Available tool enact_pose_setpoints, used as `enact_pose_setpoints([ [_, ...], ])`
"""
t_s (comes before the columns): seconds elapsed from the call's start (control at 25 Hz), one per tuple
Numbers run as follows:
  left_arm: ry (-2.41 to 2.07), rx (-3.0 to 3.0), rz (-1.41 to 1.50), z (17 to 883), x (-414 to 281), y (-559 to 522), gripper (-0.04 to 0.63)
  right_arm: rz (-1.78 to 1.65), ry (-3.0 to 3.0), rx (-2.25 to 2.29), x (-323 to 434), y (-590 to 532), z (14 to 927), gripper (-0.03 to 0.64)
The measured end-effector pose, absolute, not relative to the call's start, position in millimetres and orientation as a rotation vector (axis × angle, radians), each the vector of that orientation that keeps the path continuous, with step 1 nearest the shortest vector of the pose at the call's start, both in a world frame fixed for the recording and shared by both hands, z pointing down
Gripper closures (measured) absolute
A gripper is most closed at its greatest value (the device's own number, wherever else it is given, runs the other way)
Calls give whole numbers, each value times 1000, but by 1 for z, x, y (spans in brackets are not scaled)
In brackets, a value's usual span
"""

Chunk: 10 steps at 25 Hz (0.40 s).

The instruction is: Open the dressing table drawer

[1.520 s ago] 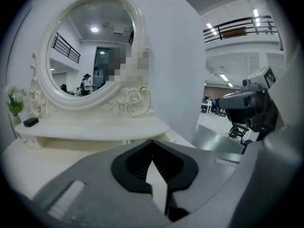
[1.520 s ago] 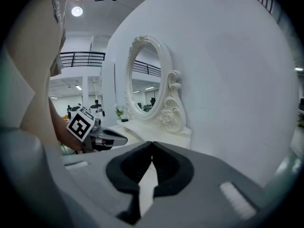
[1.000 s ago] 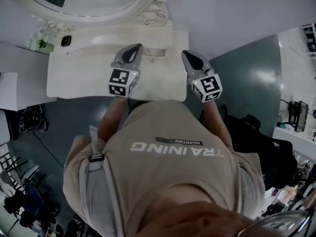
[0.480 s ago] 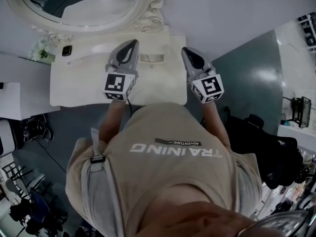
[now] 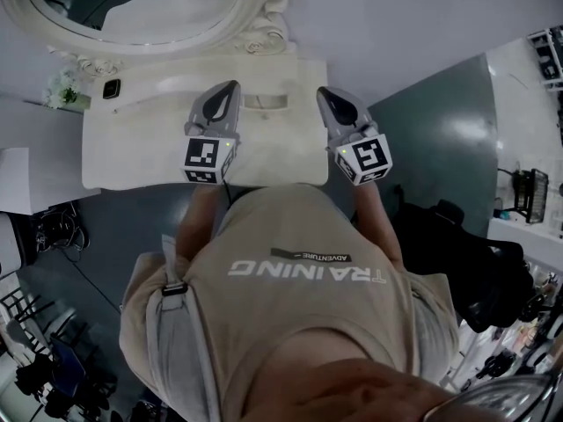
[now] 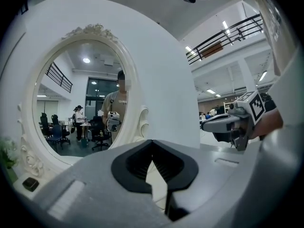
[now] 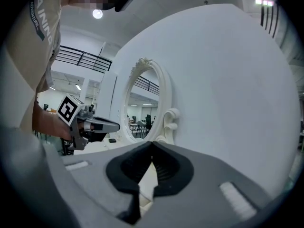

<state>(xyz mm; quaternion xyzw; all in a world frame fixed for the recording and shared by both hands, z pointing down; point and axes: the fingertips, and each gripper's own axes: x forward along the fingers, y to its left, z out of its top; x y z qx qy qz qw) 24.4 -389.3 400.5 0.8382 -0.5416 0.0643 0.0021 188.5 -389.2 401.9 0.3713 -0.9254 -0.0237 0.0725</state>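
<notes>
Worktop of the cream-white dressing table (image 5: 132, 148) stands against the white wall (image 5: 413, 16), directly ahead of the person; the head view looks down onto it from above, so the drawer front itself cannot be made out. A small pale rectangular recess (image 5: 264, 102) shows near the back of the worktop, between the two tools, and whether it belongs to the drawer cannot be told. The left hand-held gripper (image 5: 231, 86), grey with a black-and-white marker cube, hovers over the worktop just left of that recess; in its own view (image 6: 152, 141) the black jaw tips are pressed together with nothing between them. The right hand-held gripper (image 5: 324, 93) hovers just right of the recess, and its own view (image 7: 152, 143) also shows the tips meeting, pinching nothing. An oval mirror in an ornate white carved frame (image 5: 264, 11) rises at the back of the worktop. A small dark square object (image 5: 110, 89) and a sprig of white flowers with green leaves (image 5: 62, 86) sit at the far left corner. The person's beige shirt (image 5: 308, 315) fills the lower part of the head view, above a grey-blue floor (image 5: 440, 121).
</notes>
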Motion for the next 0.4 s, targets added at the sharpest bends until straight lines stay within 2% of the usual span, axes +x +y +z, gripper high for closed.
enact_pose_setpoints([
  [0.4, -1678, 2597, 174, 414, 17, -390, 588, -130, -2755, 1074, 180, -389, 411, 614],
])
